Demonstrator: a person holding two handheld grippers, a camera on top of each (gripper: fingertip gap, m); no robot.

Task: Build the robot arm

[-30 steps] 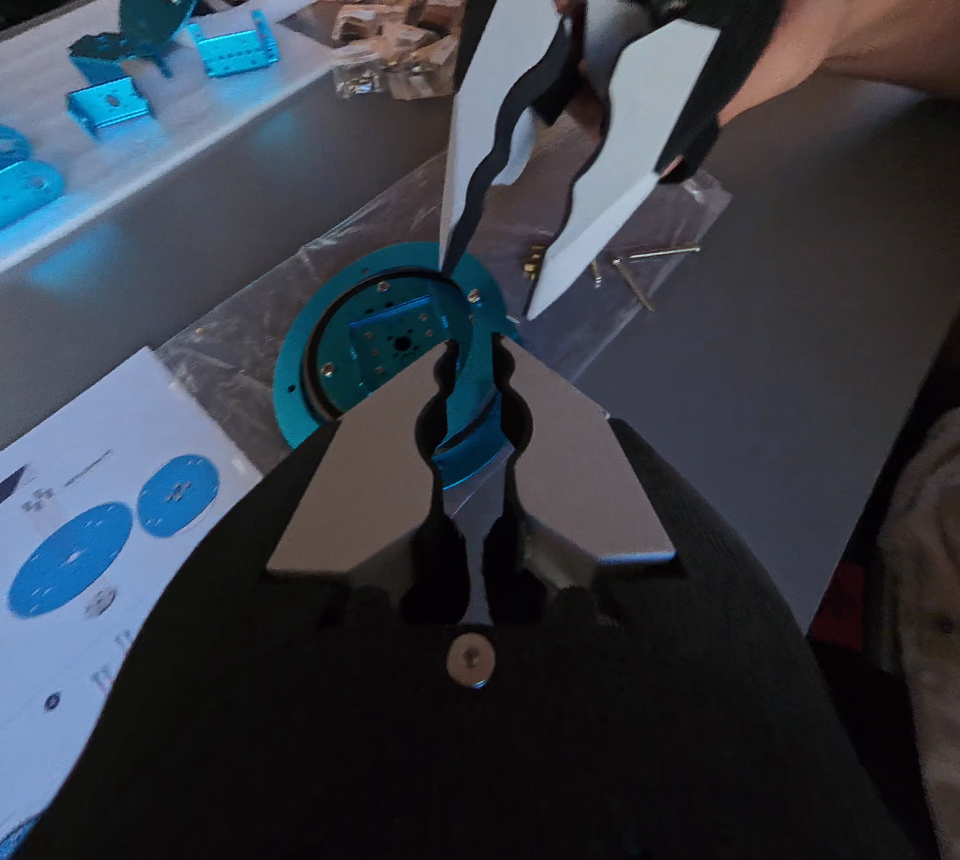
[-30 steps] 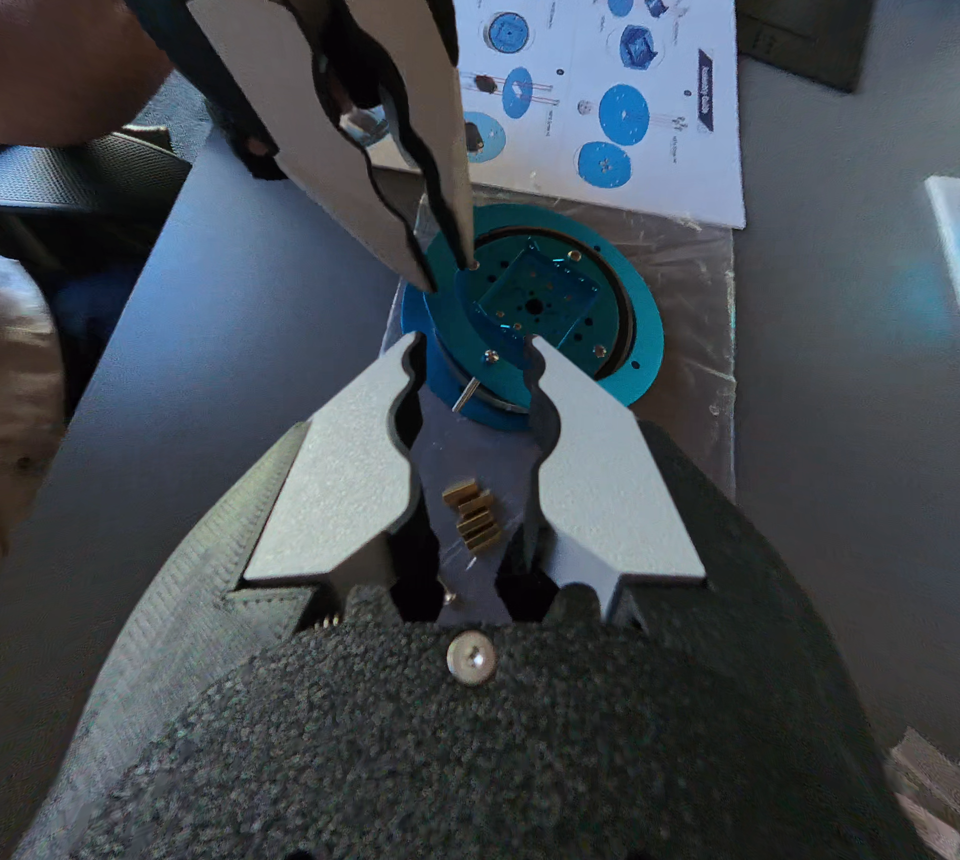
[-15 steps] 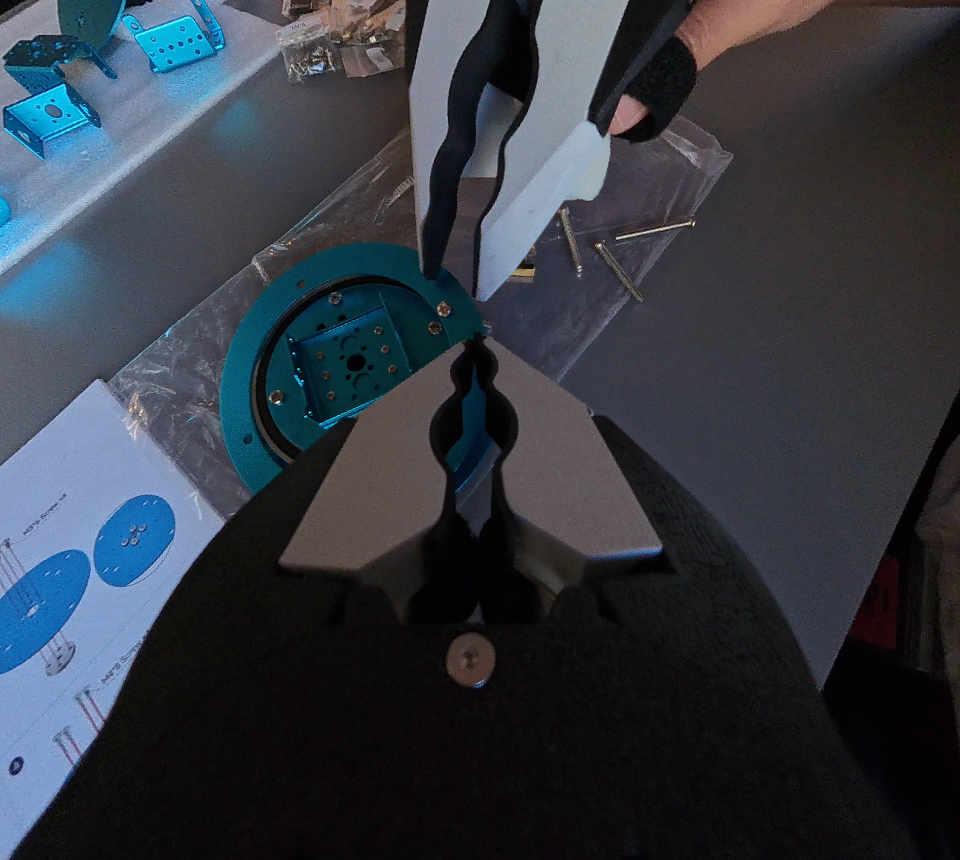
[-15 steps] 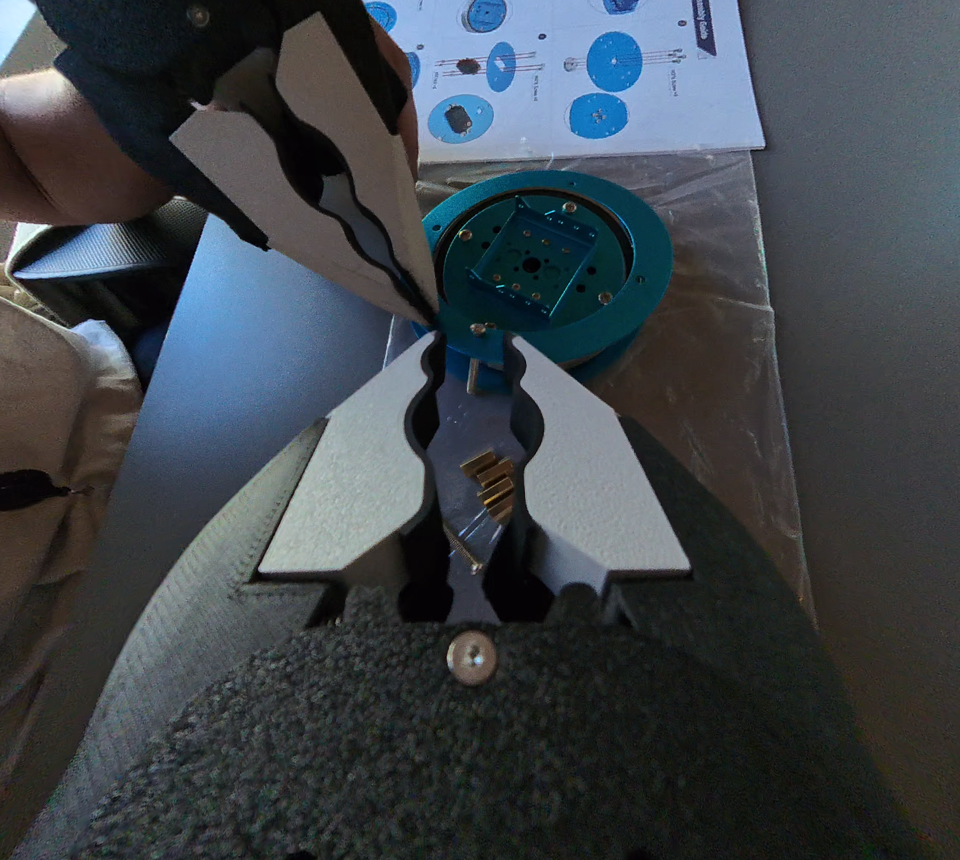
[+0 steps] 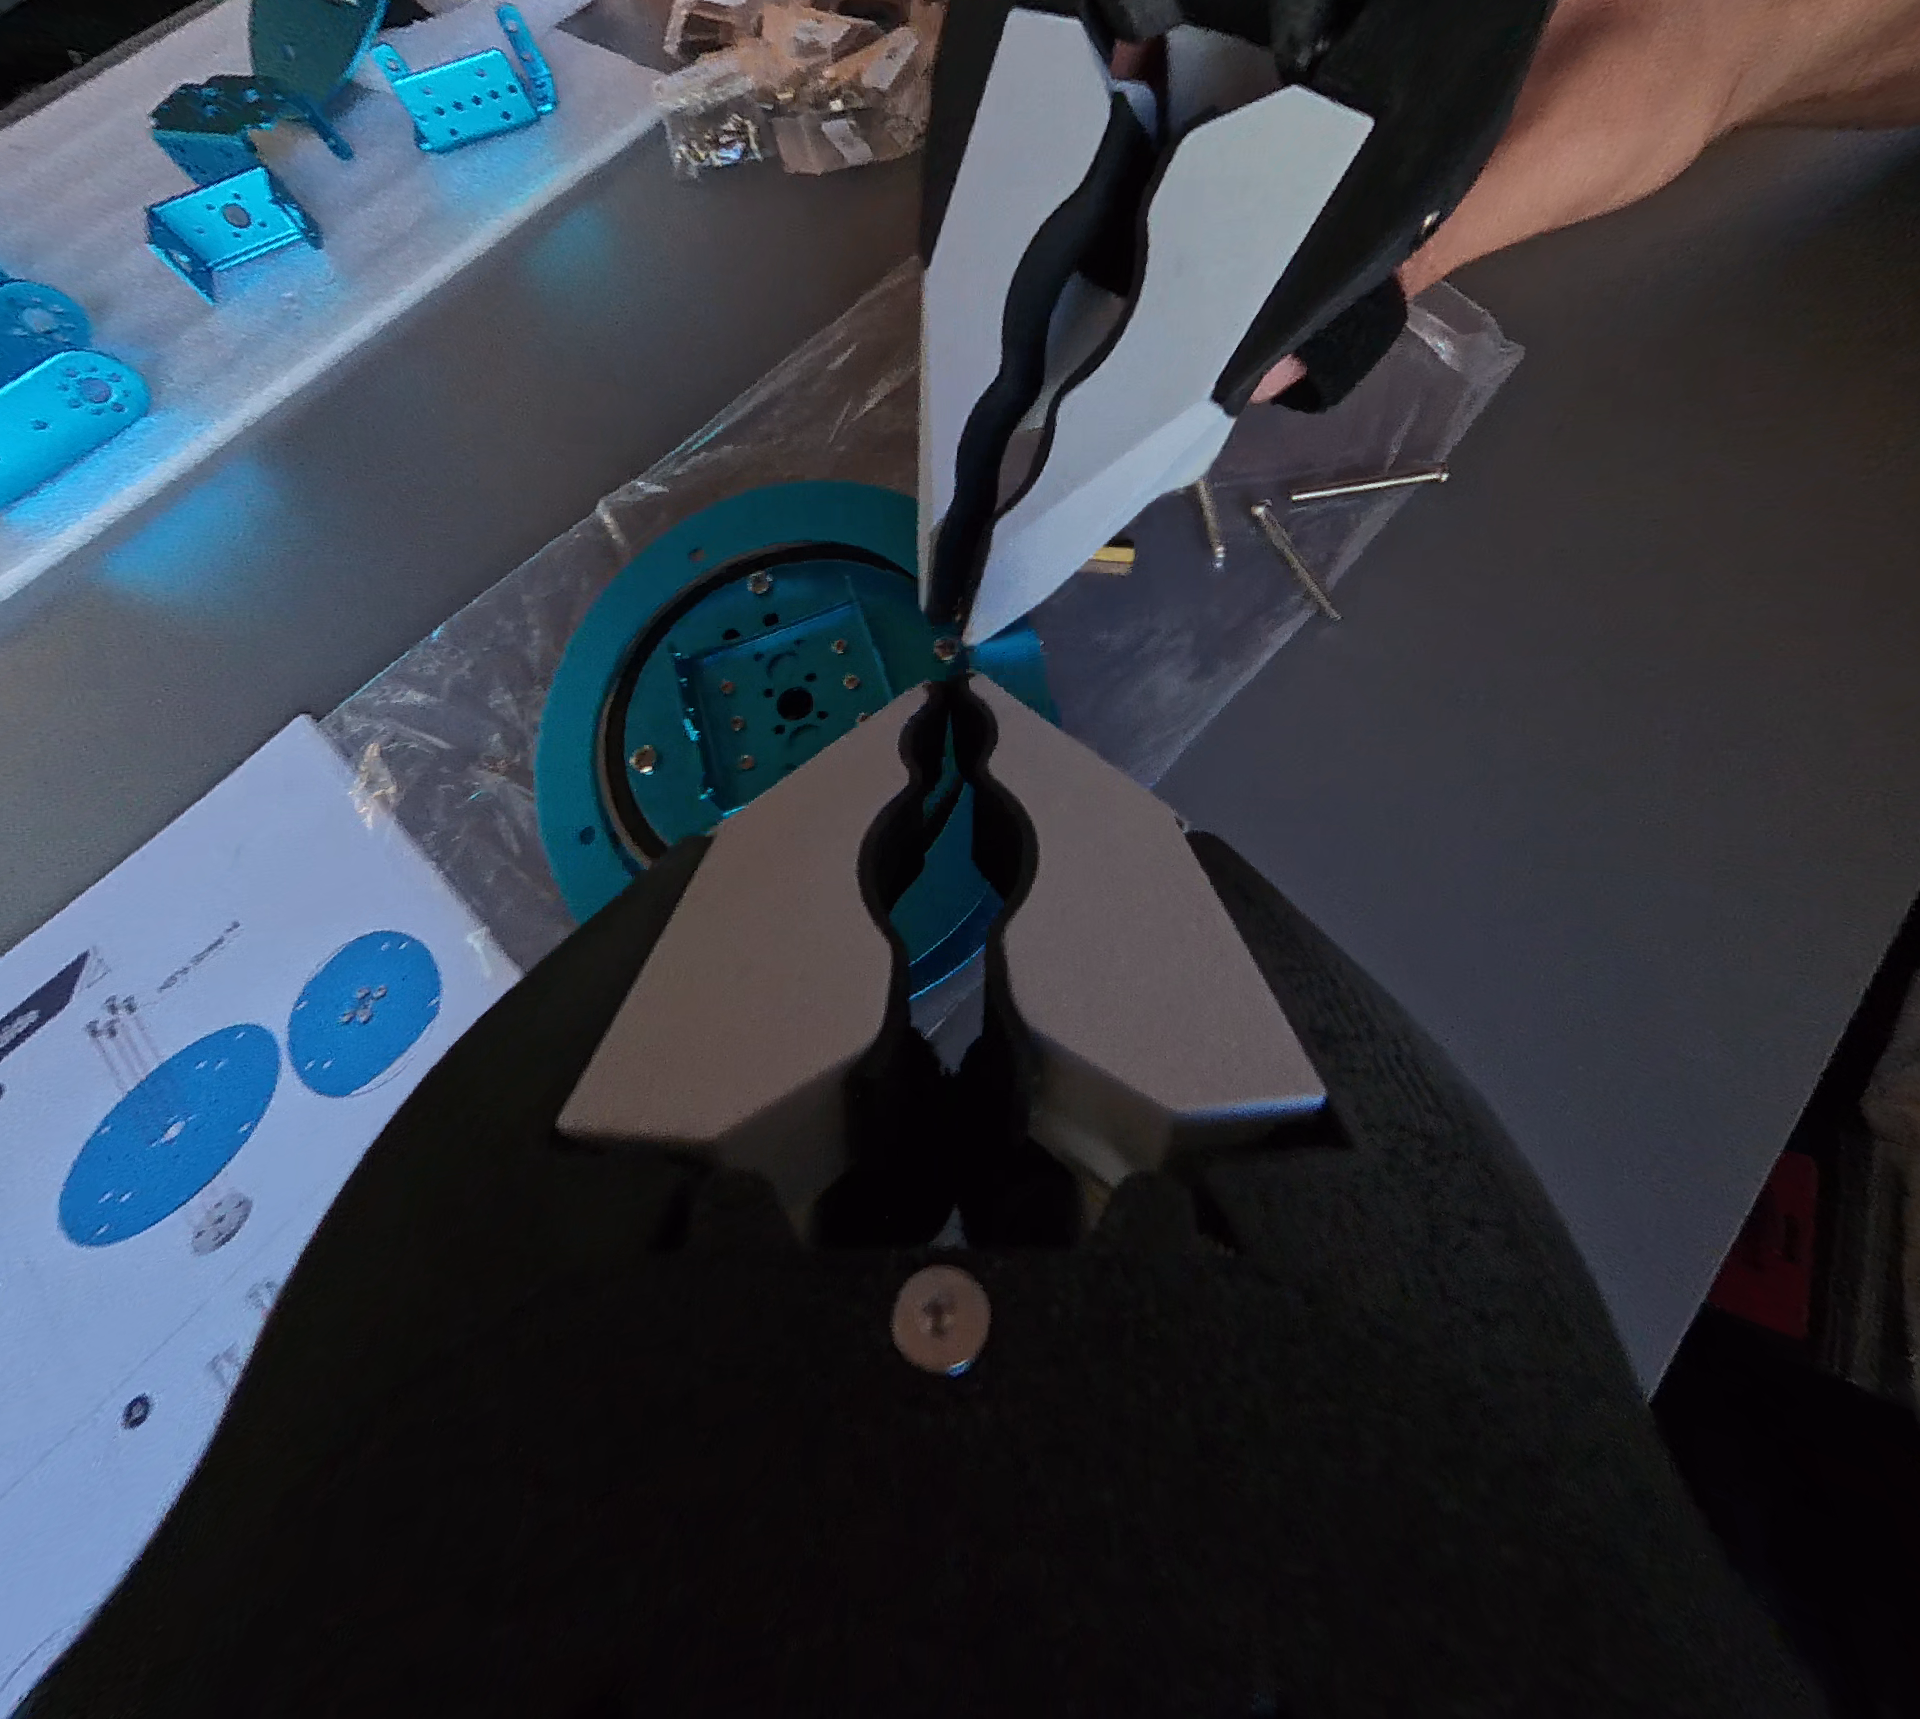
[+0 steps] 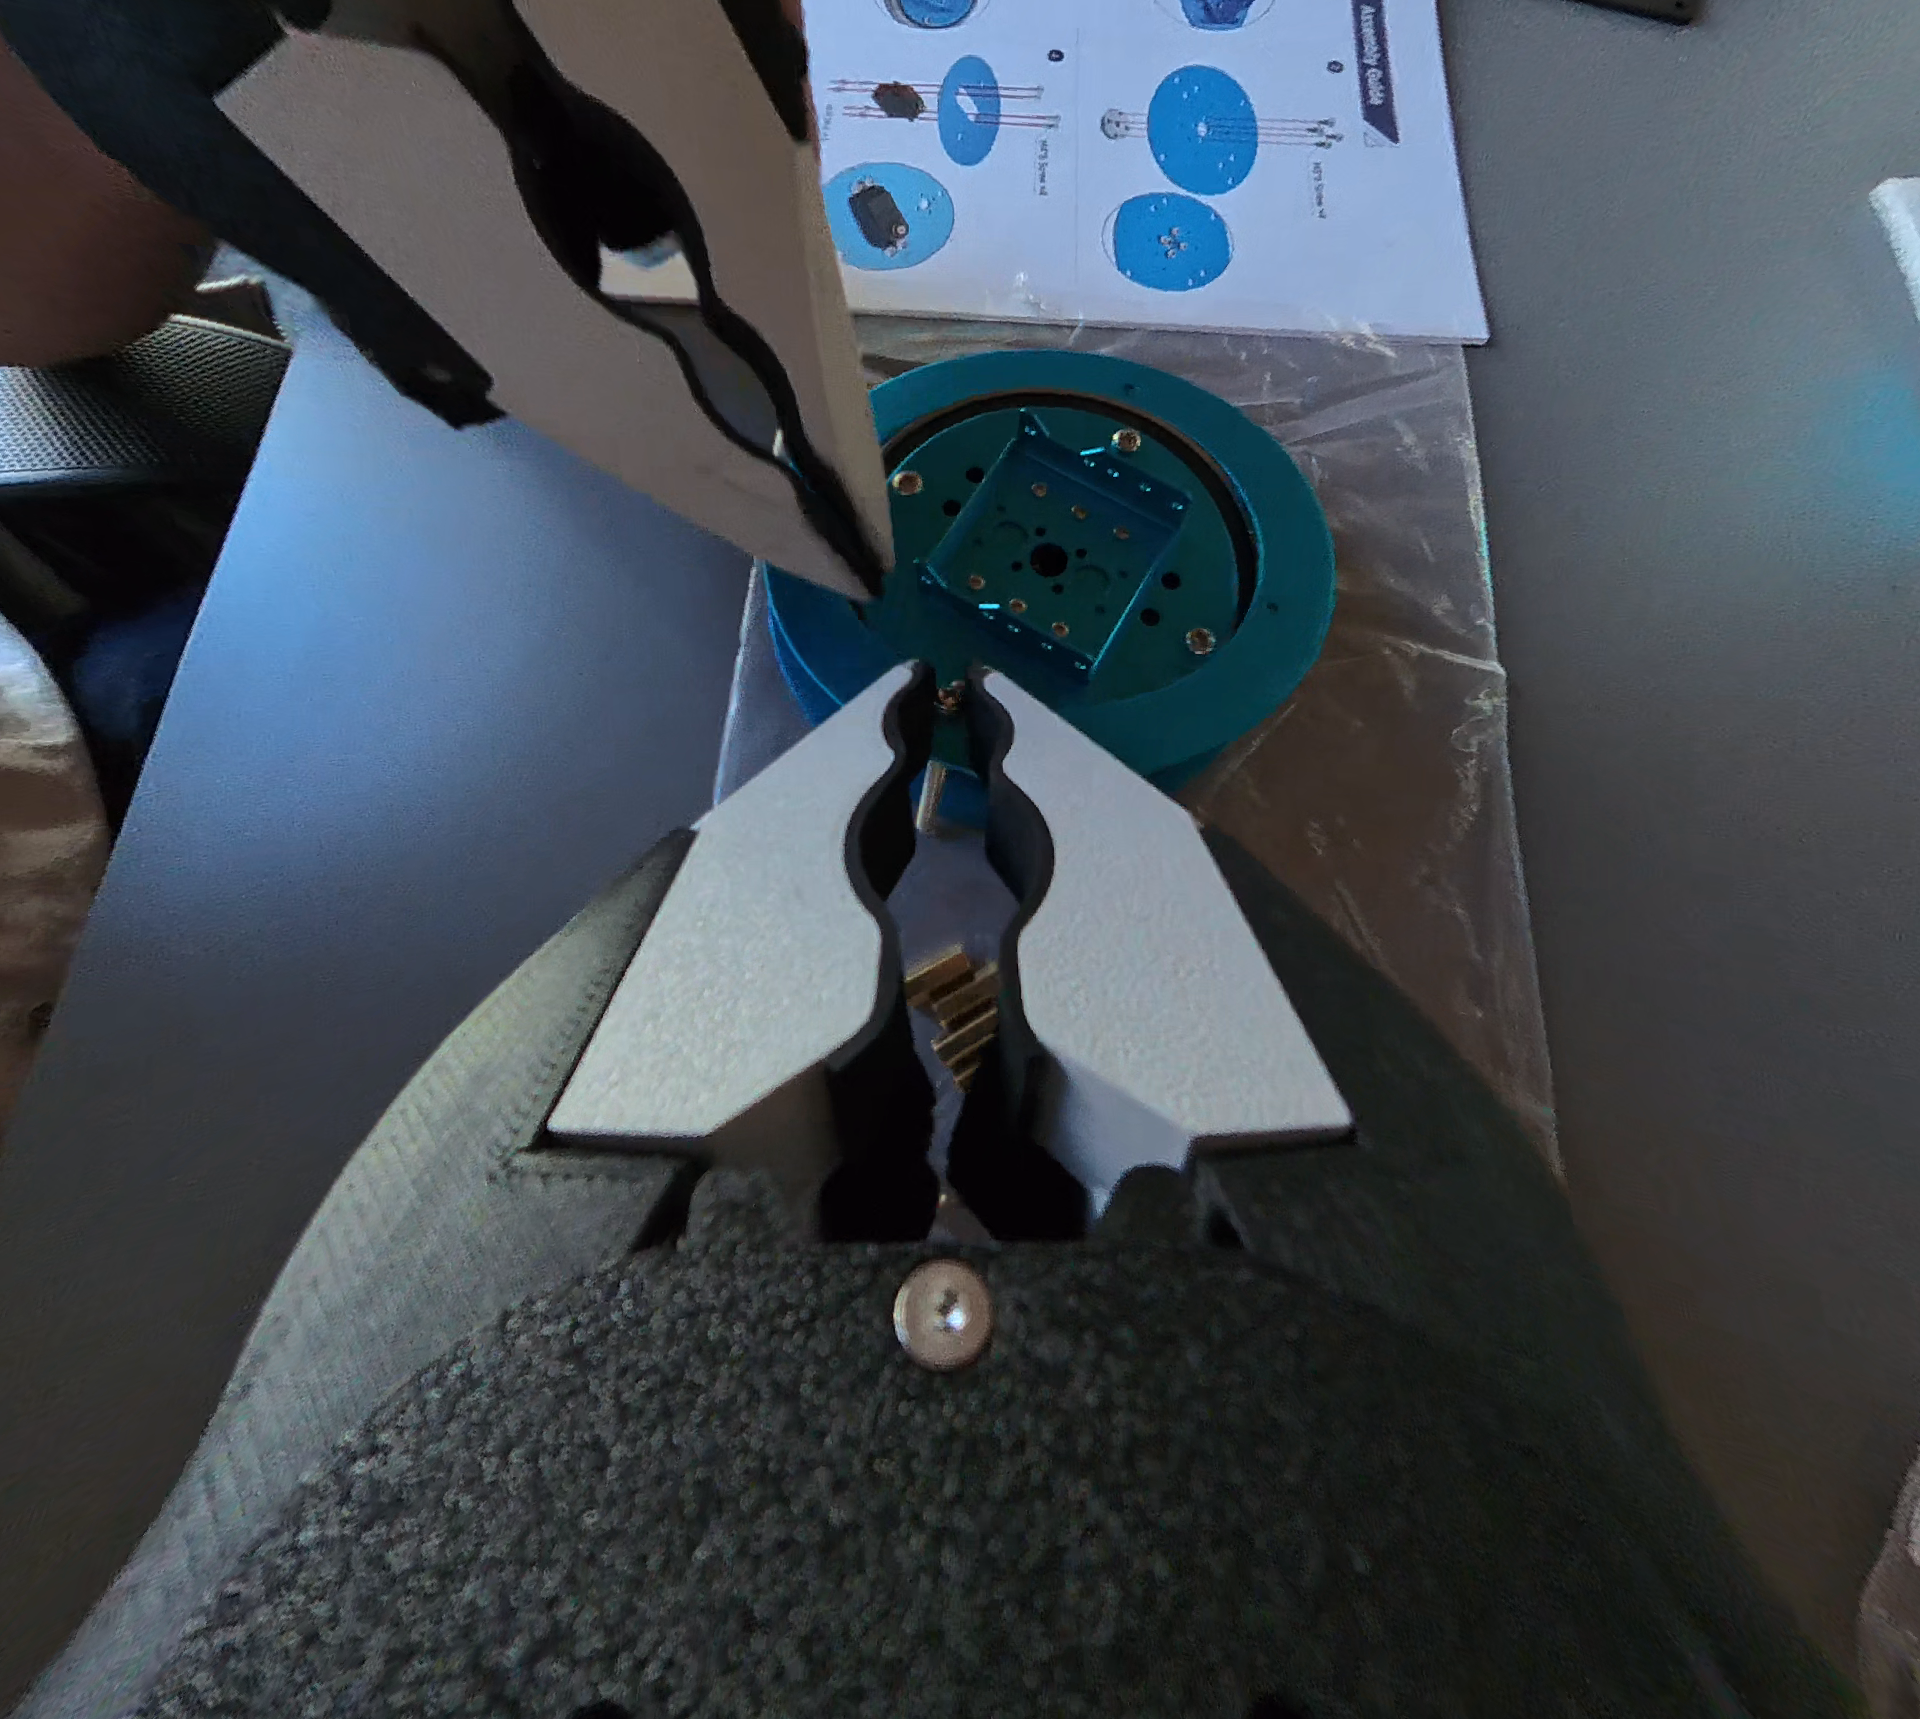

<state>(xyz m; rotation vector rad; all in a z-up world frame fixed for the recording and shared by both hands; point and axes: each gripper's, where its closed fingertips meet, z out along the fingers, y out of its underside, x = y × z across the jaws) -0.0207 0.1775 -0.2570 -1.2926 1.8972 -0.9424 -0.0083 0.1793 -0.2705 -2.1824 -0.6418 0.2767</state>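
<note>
We saw an open instruction booklet (image 6: 1143,59) lying flat on the grey table (image 5: 1558,734), its edge beside a clear plastic sheet (image 6: 1382,734). Three long screws (image 5: 1288,526) lay near the sheet's far end. Blue metal brackets (image 5: 468,90) sat on white foam (image 5: 156,215), near small parts bags (image 5: 790,59).

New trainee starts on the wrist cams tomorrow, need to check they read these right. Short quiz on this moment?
1. True or false: the teal round assembly sits directly on the bare table.
2. What lies on the bag under the right gripper, nearer the camera? A) brass pieces B) a battery C) a coin
3. Whose fingers close on the small screw at the assembly's edge?

Key: 1 false, it sits on a clear plastic bag. 2 A. 3 the right gripper's.
</note>
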